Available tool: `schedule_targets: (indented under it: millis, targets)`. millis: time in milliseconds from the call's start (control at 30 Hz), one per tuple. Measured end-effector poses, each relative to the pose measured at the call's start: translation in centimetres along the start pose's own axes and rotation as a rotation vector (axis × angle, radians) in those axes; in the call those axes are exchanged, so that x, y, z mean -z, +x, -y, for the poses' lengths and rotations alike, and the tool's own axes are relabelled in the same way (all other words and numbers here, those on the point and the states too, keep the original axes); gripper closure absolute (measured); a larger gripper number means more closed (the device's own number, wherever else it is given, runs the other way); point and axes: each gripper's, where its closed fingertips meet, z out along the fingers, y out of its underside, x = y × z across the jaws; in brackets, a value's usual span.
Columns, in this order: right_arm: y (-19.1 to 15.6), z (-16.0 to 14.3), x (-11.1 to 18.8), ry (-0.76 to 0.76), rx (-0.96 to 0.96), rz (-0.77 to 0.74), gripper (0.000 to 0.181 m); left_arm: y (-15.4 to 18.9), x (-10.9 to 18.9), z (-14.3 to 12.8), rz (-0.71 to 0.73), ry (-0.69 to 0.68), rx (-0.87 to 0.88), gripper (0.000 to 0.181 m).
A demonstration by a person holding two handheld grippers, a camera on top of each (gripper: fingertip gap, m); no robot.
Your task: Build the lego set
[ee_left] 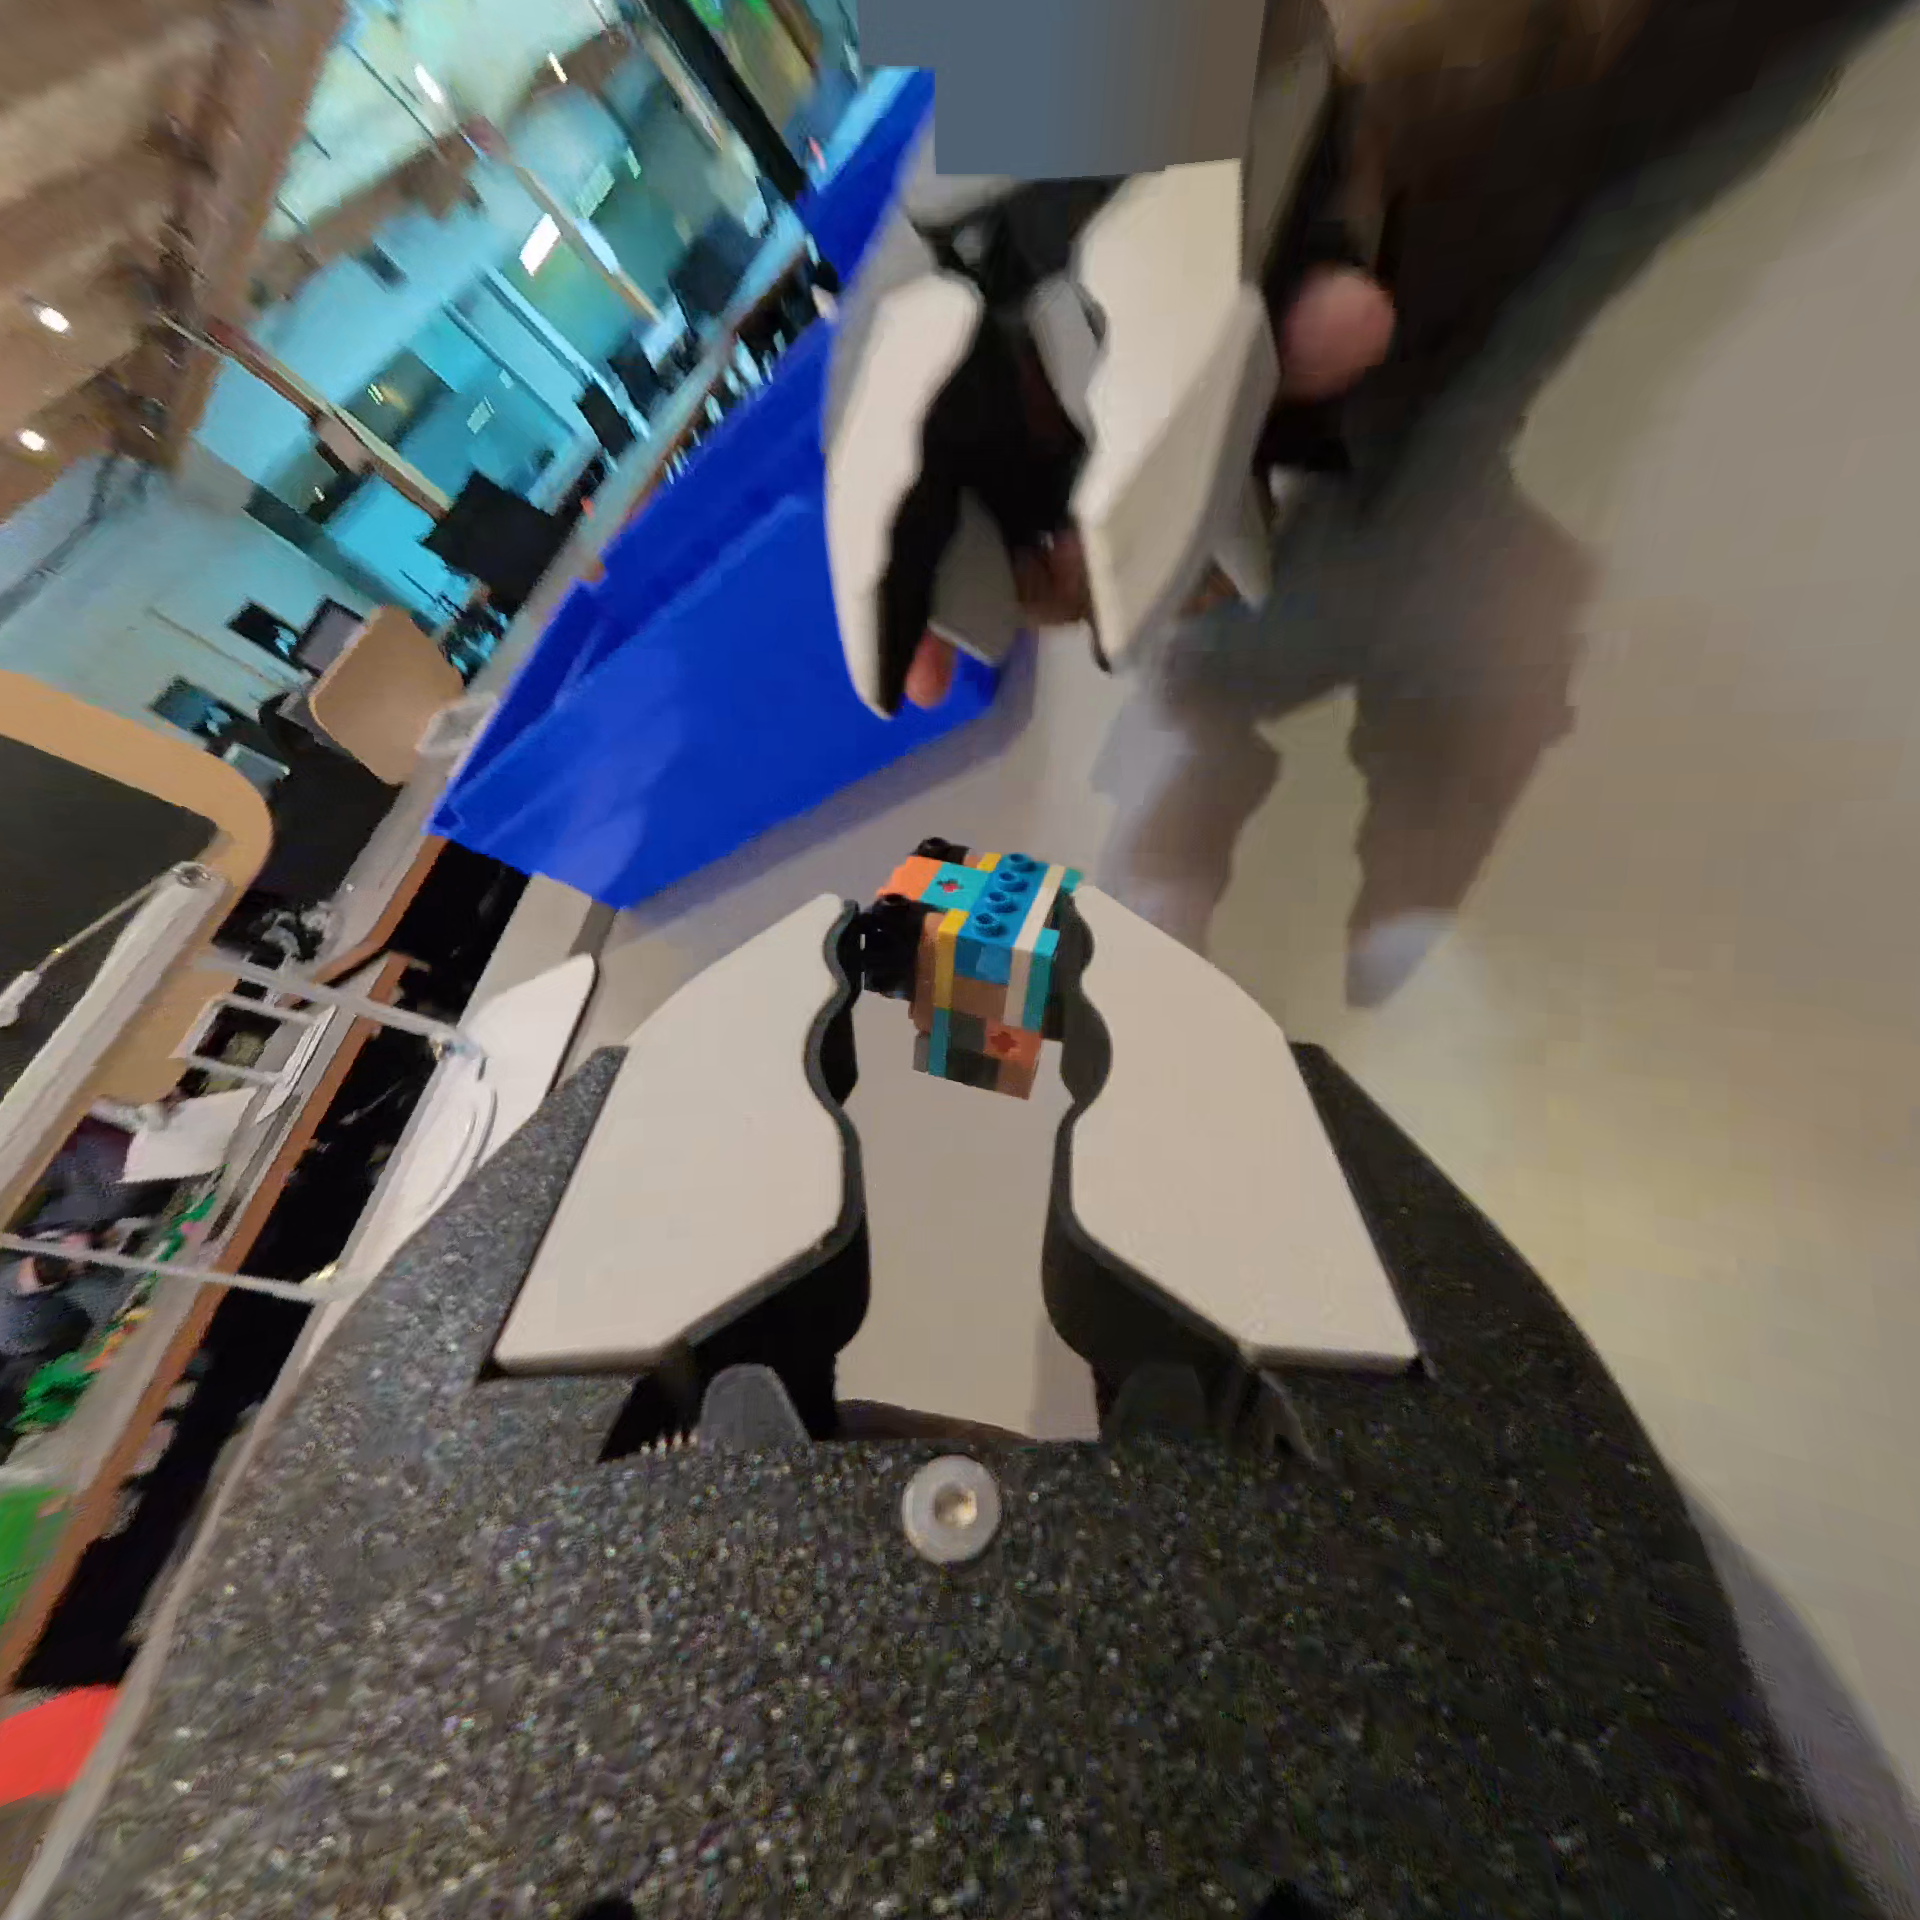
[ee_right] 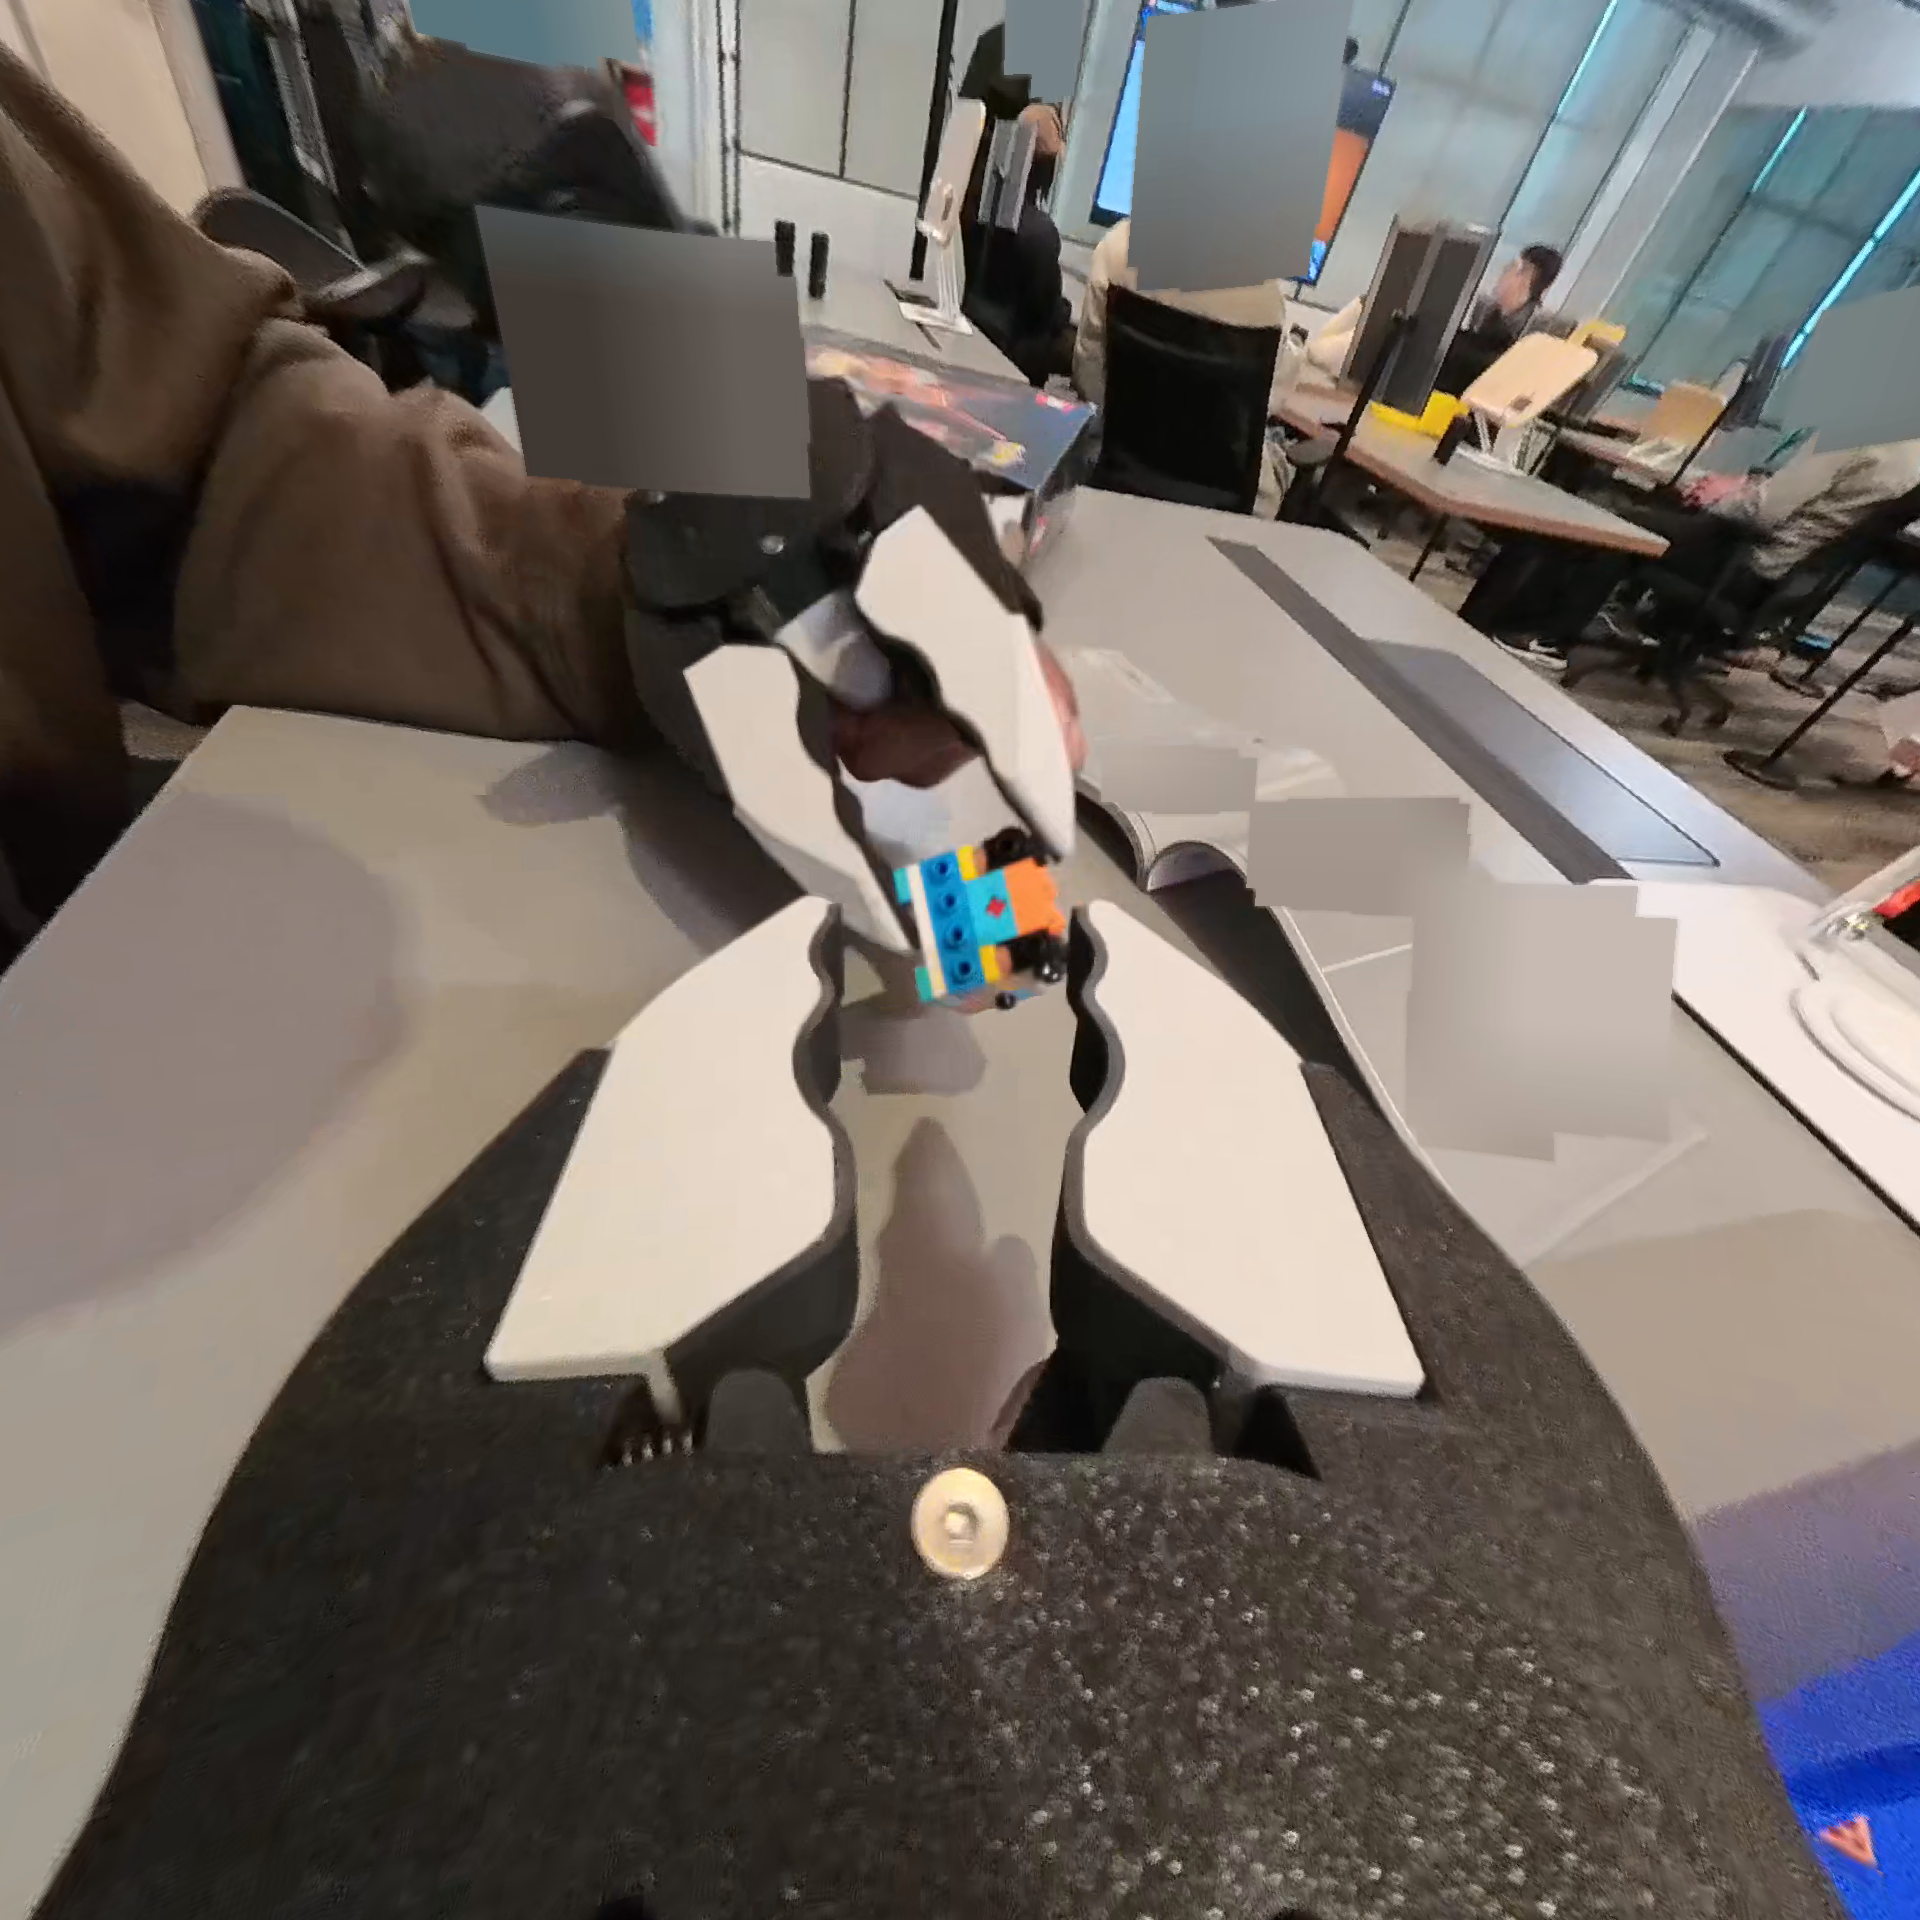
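The small lego build, a block of blue, orange, yellow, white and grey bricks with black pins on one side, sits at centre frame in the left wrist view, gripped between the tips of the left gripper, whose jaws are clamped on its sides. In the right wrist view the same build shows just above centre, held off the grey table by that left gripper, which comes down from the upper left.

The table runs pale grey across both views. An open booklet lies right of centre, a blue bin stands at middle left in the left view, and a boxed set rests farther back. Behind is an office with desks, chairs, monitors and seated people.

The right gripper has its jaws spread apart, one tip on either side of the build and close to it, holding nothing. It also shows blurred at upper centre of the left view.
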Motion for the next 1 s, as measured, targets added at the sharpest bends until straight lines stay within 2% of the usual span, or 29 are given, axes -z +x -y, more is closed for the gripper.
schedule_targets:
  millis: [133,267,733,1000]
  targets:
    - [0.6,-1.2,-0.3,-0.053,0.011,-0.034,0.144,2.1,-0.8,-2.5,-0.095,-0.165,-0.064,0.145]
    - [0.6,-2.5,-0.6,-0.105,0.035,-0.043,0.148,2.1,-0.6,-2.7,-0.112,-0.172,-0.004,0.145]
    - [2.0,-3.4,-0.6,-0.158,0.022,-0.112,0.150,2.8,-0.2,-3.4,-0.182,-0.144,0.077,0.139]
    - [2.4,-3.3,-0.3,-0.144,-0.022,-0.111,0.151,1.8,0.3,-1.9,-0.188,-0.014,0.221,0.138]
